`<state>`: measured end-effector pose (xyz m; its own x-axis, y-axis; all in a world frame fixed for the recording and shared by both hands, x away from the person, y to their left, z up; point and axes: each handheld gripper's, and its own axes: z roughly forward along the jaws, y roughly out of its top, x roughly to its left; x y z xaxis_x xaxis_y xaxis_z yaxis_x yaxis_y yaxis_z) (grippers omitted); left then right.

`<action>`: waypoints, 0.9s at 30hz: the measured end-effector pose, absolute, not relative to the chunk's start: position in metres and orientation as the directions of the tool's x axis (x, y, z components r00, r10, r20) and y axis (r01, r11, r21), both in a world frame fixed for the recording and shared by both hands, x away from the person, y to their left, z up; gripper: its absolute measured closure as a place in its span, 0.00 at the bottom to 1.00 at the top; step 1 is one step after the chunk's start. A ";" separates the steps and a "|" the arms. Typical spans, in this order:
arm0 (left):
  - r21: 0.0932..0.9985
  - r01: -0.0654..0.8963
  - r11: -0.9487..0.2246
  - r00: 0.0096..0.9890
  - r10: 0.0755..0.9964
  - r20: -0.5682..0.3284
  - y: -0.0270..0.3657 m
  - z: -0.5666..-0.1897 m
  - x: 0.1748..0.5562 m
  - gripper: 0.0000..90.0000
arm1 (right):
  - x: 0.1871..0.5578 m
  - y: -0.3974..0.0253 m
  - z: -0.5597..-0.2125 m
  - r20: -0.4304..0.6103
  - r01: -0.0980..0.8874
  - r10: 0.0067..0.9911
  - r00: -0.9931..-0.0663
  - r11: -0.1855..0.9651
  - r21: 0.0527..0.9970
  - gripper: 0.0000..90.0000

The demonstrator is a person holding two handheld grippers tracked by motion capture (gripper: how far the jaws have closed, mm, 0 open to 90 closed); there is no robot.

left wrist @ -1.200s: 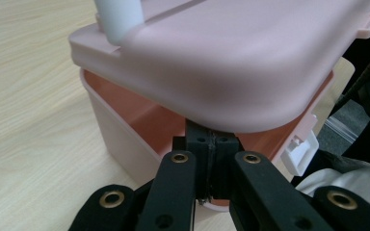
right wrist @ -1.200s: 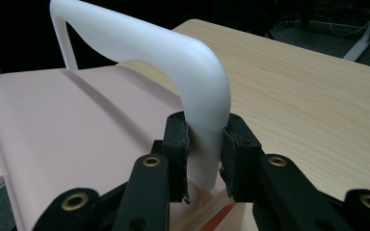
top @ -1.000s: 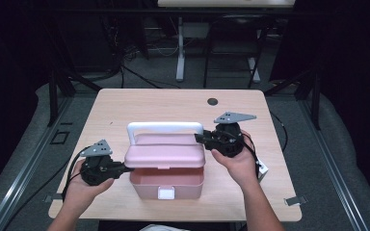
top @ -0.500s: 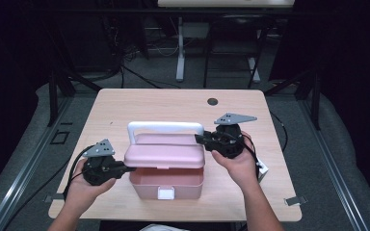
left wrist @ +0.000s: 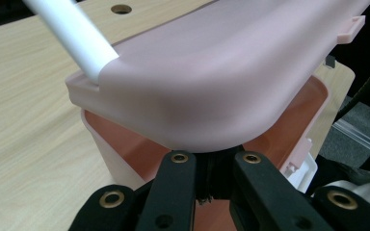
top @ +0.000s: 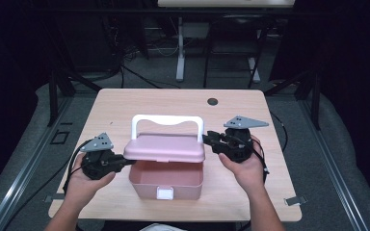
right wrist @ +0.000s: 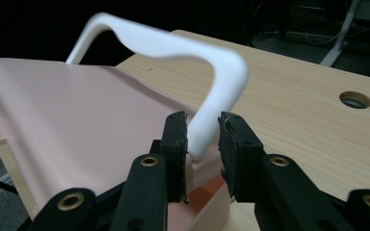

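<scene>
A pink box [top: 144,188] stands near the front middle of the wooden table [top: 125,106]. Its pink lid [top: 166,148] with an upright white handle [top: 167,119] is held a little above the box, so the inside shows. My left gripper [top: 125,159] is shut on the lid's left edge; in the left gripper view the lid [left wrist: 212,82] fills the space above the jaws [left wrist: 214,159]. My right gripper [top: 207,140] is at the lid's right side. In the right gripper view it [right wrist: 202,137] is shut on the handle's [right wrist: 173,48] right leg.
A white latch [top: 165,193] sits on the box's front wall. A round cable hole [top: 213,101] lies in the table toward the back right. Dark floor, metal rails and cables surround the table. Bare table lies behind and beside the box.
The lid and its handle have risen slightly off the box, with both grippers still holding its two ends.
</scene>
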<state>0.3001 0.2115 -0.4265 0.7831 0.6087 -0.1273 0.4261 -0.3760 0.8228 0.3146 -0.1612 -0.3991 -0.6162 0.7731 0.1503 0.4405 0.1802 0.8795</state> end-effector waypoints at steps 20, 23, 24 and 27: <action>0.855 0.392 -0.339 0.782 0.613 -0.115 0.211 -0.415 0.311 1.00 | 0.281 -0.159 -0.435 0.108 0.481 0.778 -0.618 0.265 0.836 0.85; 0.855 0.394 -0.337 0.778 0.617 -0.115 0.211 -0.415 0.311 1.00 | 0.276 -0.153 -0.446 0.090 0.467 0.756 -0.648 0.301 0.832 0.89; 0.855 0.394 -0.337 0.778 0.617 -0.115 0.211 -0.415 0.311 1.00 | 0.276 -0.153 -0.446 0.090 0.467 0.756 -0.648 0.301 0.832 0.89; 0.853 0.397 -0.338 0.777 0.618 -0.117 0.211 -0.415 0.310 1.00 | 0.274 -0.145 -0.454 0.094 0.467 0.738 -0.668 0.318 0.825 0.91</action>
